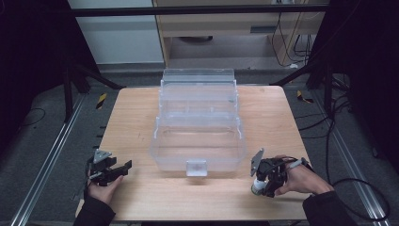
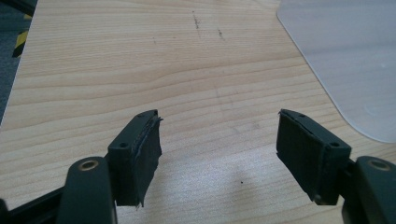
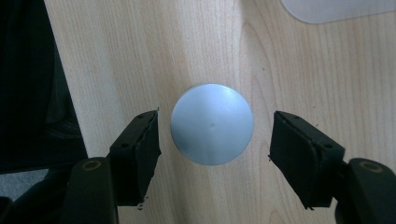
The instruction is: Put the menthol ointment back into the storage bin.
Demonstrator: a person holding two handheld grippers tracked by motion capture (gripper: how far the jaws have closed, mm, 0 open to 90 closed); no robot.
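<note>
Right gripper (image 3: 212,135) hung spread, jaws either side of a grey round-topped cylinder (image 3: 212,124), touching neither side. In the high view stood upright under the gripper (image 1: 264,181), near the table's (image 1: 197,202) front right edge, well apart from the clear tiered box (image 1: 198,141). Left gripper (image 2: 217,149) likewise spread, pinching nothing, over bare wood. Probably best squeezed evenly, centred on the cap, lowered further first to catch the body rather than the rim.
</note>
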